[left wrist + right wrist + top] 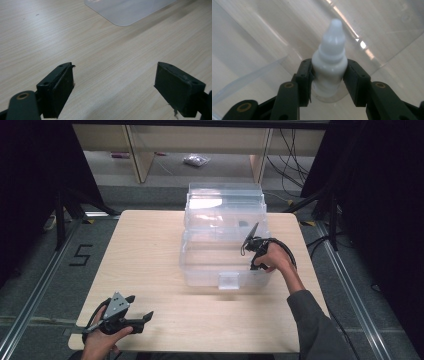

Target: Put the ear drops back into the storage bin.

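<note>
A: Holding a small white dropper bottle [329, 65], the right gripper [329, 83] hangs over the open clear plastic box [200, 265], above its right half. Both pads are clamped on the bottle's body, with the nozzle pointing away from the jaws.

B: And the other one?

A: The left gripper [142, 307] sits well to the near left of the box, low over the wooden table [150, 250]. Its jaws stand wide apart with nothing between them. In its own view, bare wood fills the gap and one rounded corner of the box lies ahead.

B: What could go wrong from here?

A: My guess is the bottle. The pads press on a round, smooth body, so it could twist or squirt out if the grip slackens or the hand tips. If it is released from this height, it might bounce off the hard floor of the box, or clip the right wall and land outside. The raised lid [225, 202] at the back of the box could also be knocked if the hand swings that way.

B: Counts?

A: One bottle, one box with one lid, one table, two grippers. There is a small dark thing [243, 224] inside the box toward the back, too small to name.
</note>
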`<state>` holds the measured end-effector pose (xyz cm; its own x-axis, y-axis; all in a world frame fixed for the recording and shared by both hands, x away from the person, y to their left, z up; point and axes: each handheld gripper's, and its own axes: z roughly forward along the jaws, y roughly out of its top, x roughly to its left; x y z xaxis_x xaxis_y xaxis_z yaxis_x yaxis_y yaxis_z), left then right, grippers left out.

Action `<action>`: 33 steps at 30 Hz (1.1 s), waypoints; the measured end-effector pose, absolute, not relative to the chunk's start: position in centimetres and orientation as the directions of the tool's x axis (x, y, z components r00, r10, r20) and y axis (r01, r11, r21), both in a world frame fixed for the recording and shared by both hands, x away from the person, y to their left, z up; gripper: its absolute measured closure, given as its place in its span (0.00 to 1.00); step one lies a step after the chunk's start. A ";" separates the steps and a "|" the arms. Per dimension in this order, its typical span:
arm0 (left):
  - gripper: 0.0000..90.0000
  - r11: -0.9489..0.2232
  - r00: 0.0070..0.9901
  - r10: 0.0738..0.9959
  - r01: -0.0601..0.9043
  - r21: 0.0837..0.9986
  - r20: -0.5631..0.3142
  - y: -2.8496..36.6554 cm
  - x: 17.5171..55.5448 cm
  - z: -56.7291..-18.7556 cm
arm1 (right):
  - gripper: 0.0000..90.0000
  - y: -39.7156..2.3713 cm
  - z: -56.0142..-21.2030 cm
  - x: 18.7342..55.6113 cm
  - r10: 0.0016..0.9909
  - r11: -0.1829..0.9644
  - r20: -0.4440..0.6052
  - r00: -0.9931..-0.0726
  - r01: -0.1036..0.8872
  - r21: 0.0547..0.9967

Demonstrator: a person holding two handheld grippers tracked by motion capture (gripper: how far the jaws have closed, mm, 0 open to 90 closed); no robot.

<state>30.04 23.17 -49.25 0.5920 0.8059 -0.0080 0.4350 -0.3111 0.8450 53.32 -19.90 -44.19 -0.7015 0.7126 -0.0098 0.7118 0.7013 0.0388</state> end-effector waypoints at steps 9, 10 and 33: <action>0.17 -0.304 0.589 0.808 0.435 0.848 -0.013 23.1 30.0 -49.3 | 0.65 -20.3 -43.4 53.1 0.731 0.682 -0.002 -0.683 0.729 0.065; 0.17 -0.312 0.590 0.807 0.436 0.844 -0.007 23.2 30.0 -49.2 | 0.65 -20.4 -43.3 53.1 0.728 0.682 0.014 -0.685 0.727 0.075; 0.17 -0.308 0.590 0.807 0.435 0.846 -0.010 23.2 30.1 -49.3 | 0.56 -20.8 -40.4 51.9 0.723 0.680 0.006 -0.691 0.713 0.174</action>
<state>30.08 23.16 -49.26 0.5905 0.8070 -0.0096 0.4353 -0.3084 0.8458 51.91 -20.77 -40.39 -0.6910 0.7229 0.0058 0.7126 0.6797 0.1740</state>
